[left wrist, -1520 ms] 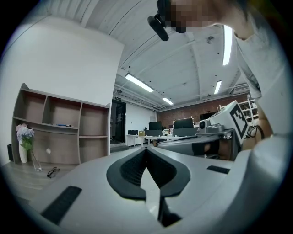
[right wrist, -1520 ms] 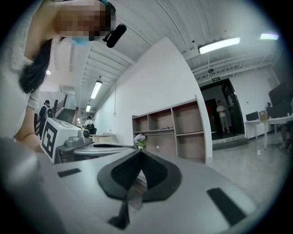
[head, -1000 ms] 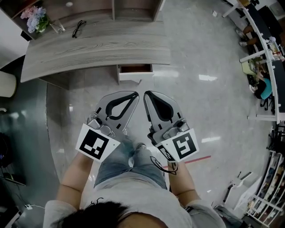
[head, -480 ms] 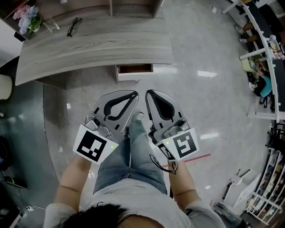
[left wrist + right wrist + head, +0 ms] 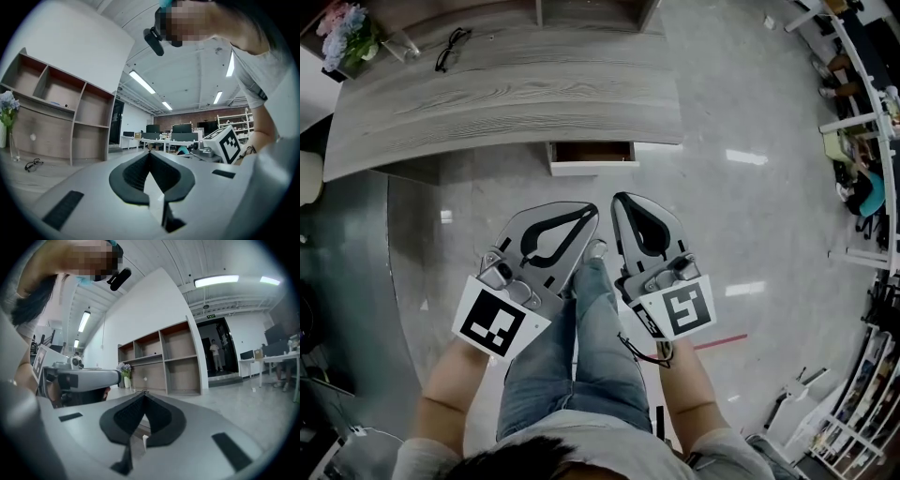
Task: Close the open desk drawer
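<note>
While drawer [image 5: 593, 156] gapes, L hand-held gripper [image 5: 589, 211], R hand-held gripper [image 5: 620, 200] closed.

Desk drawer [image 5: 592, 156] — white-fronted, pulled open — under desk edge.

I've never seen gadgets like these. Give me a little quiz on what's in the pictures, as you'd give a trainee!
1. True or false: the drawer stands pulled out from under the desk.
2. What lies on the desk near the flowers? A. eyeglasses B. a laptop C. a mug
3. Fill in: the jaws of the left gripper and the right gripper are ____, with nothing between them.
Key: 1 true; 2 A; 3 shut.
</note>
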A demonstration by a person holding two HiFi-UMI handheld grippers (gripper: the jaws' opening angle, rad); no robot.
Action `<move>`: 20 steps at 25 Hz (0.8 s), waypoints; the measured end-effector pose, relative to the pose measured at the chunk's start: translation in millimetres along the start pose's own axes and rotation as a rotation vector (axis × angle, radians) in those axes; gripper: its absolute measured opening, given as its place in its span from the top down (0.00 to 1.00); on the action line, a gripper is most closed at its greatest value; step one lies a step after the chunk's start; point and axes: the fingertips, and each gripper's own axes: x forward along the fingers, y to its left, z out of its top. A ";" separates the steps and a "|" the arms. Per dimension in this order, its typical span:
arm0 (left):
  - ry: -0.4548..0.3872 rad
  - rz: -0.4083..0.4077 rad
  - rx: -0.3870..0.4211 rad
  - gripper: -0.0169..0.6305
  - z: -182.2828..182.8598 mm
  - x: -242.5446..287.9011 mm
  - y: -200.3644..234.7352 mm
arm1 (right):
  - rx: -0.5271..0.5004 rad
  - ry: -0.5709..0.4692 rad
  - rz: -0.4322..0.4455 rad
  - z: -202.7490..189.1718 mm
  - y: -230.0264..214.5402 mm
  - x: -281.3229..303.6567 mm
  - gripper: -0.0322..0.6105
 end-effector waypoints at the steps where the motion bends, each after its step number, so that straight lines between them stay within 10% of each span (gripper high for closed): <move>1: -0.002 0.000 -0.002 0.96 -4.3 2.6 1.2 | 0.000 0.003 -0.001 -6.6 -2.3 2.4 0.94; 20: 0.026 -0.038 0.000 0.96 -117.1 21.7 25.6 | -0.011 0.032 0.018 -141.5 -21.4 50.8 0.94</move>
